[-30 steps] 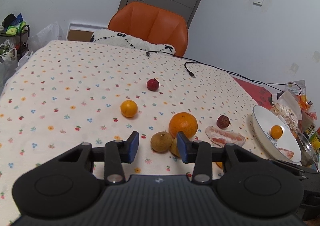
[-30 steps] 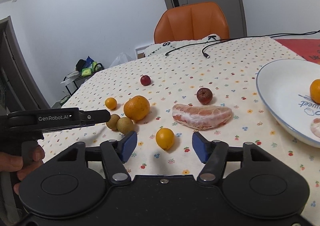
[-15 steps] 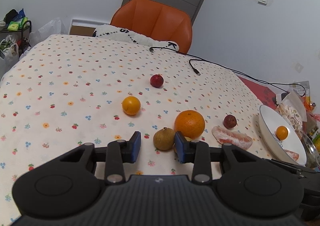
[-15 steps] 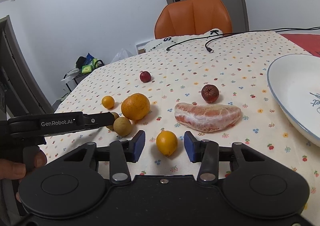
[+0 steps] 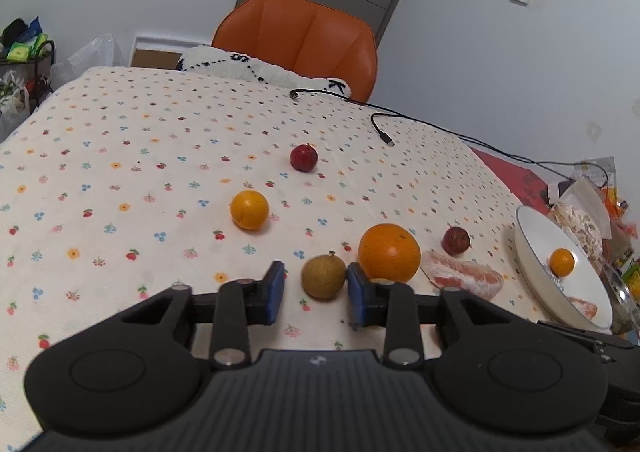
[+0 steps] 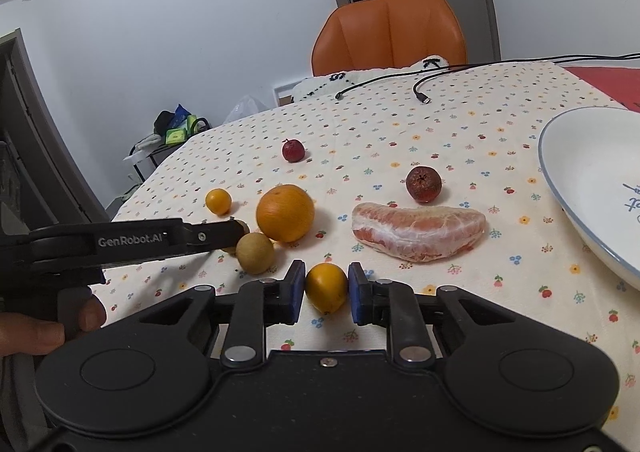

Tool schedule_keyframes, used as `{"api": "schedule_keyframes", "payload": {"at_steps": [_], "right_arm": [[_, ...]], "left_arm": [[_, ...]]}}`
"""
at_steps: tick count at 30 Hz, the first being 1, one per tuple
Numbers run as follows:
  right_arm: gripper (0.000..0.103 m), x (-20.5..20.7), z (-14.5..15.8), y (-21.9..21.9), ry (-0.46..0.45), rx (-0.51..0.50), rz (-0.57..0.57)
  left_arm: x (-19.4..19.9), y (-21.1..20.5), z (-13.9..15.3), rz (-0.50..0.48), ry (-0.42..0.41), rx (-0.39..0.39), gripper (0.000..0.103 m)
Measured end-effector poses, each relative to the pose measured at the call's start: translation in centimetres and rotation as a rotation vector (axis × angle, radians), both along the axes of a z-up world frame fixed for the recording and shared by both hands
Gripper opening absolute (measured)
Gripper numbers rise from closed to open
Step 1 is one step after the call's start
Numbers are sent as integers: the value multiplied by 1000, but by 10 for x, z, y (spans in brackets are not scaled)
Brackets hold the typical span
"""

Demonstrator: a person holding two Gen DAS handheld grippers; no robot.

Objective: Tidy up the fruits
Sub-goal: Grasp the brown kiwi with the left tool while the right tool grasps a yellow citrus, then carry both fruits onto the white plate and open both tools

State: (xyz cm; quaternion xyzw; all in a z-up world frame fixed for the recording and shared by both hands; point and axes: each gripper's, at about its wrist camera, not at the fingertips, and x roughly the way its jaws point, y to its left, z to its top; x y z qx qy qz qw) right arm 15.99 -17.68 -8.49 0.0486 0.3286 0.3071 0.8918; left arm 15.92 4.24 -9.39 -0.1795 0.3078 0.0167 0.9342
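Fruits lie scattered on tablecloth (image 5: 120, 156). R gripper (image 6: 323, 288) pads touch both sides of small orange (image 6: 326, 286), gripping it on the cloth. L gripper (image 5: 316, 292) is apart around brown fruit (image 5: 323, 277), w/ gap on left side. Plate (image 5: 532, 248) holds another orange (image 5: 561, 261).

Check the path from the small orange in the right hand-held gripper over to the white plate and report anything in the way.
Between the small orange and the white plate, the peeled pomelo segment lies just off the direct line; otherwise only tablecloth shows.
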Motion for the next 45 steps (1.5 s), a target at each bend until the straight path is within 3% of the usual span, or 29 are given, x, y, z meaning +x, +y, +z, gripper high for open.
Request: {"api": "schedule_keyframes", "payload": {"at_steps": [1,18,45], "right_arm": [[22,0,0,0,0,0,0],[22,-9,13,-29,-33,40,-44],[22,-19,32,-124,-96,82,-204]], "left_arm": [[0,-1,0,-8,2,-2,22],[-13,-19,30,-17,-56,41,22],[5,-113,55,-193,-114,67,22]]}}
